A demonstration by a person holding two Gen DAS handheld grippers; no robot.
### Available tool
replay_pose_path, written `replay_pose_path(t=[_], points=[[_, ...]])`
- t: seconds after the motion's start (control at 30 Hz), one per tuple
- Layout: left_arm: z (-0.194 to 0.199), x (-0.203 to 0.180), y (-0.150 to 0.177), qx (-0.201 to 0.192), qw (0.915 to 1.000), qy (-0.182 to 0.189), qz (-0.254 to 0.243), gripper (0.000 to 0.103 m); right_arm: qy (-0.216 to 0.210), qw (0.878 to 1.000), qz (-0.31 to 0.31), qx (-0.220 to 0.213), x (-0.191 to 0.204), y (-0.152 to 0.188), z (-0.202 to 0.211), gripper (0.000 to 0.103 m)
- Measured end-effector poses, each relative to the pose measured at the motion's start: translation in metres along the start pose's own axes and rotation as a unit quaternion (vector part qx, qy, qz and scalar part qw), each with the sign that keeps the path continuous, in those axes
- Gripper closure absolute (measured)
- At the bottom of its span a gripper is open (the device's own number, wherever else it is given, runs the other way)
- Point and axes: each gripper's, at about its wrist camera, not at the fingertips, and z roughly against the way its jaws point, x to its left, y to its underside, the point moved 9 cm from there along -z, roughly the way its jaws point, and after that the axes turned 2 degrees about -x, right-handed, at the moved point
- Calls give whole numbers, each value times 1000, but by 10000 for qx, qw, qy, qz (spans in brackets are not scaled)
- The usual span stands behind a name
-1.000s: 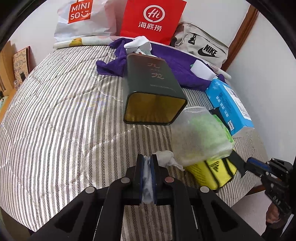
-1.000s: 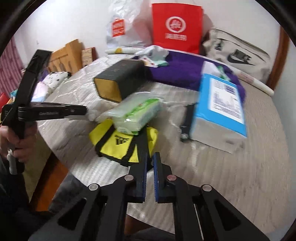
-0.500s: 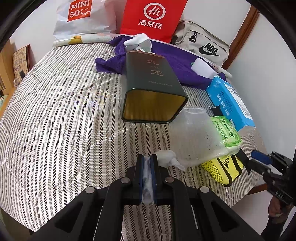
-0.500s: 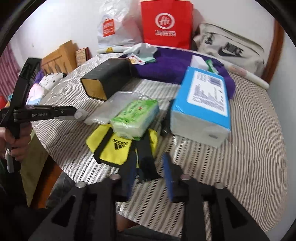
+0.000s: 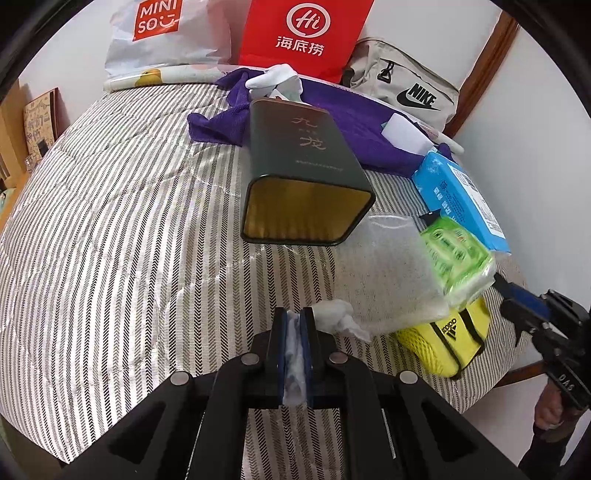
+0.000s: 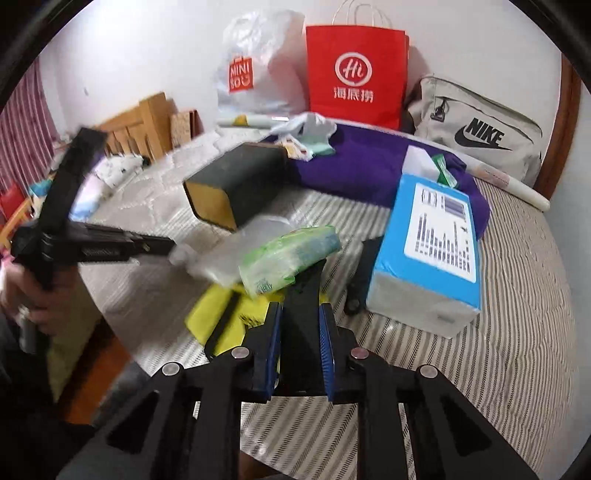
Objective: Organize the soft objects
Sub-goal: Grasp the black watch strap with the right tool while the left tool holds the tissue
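My left gripper (image 5: 294,320) is shut on the knotted end of a clear plastic bag (image 5: 384,280), which stretches to the right over the striped bed. A green tissue pack (image 5: 456,254) sits at the bag's far end, on top of a yellow Adidas pouch (image 5: 448,341). In the right wrist view the green pack (image 6: 286,254) lies just ahead of my right gripper (image 6: 300,317). That gripper is open, and the pouch's black strap (image 6: 303,295) runs between its fingers. The yellow pouch (image 6: 225,317) lies to the left.
A dark green tin (image 5: 301,177) lies on its side with its gold opening facing me. A blue tissue pack (image 5: 458,192), a purple cloth (image 5: 365,129), white socks (image 5: 277,79), a red bag (image 5: 303,33), a Miniso bag (image 5: 159,33) and a Nike bag (image 5: 406,92) crowd the far side. The bed edge is near right.
My right gripper opened and moved forward around the pouch's black strap. The bag has slid left, uncovering the green pack. My left gripper stays shut on the bag.
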Motion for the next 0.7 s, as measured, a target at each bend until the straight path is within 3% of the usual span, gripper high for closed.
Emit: replay_pose_path(t=[0.27, 0.57, 0.63, 0.7], points=[[7, -1, 0, -78, 10000, 50, -28, 95, 424, 9986, -284, 152, -29, 17, 14, 83], [9, -9, 0, -124, 9996, 105, -214, 95, 326, 9971, -521, 441, -41, 57, 15, 83], [10, -15, 2, -125, 9992, 192, -321, 90, 337, 9965, -549, 531, -43, 65, 9, 83], [9, -20, 4, -92, 9987, 229, -440, 74, 350, 9957, -593, 624, -46, 70, 2, 83]])
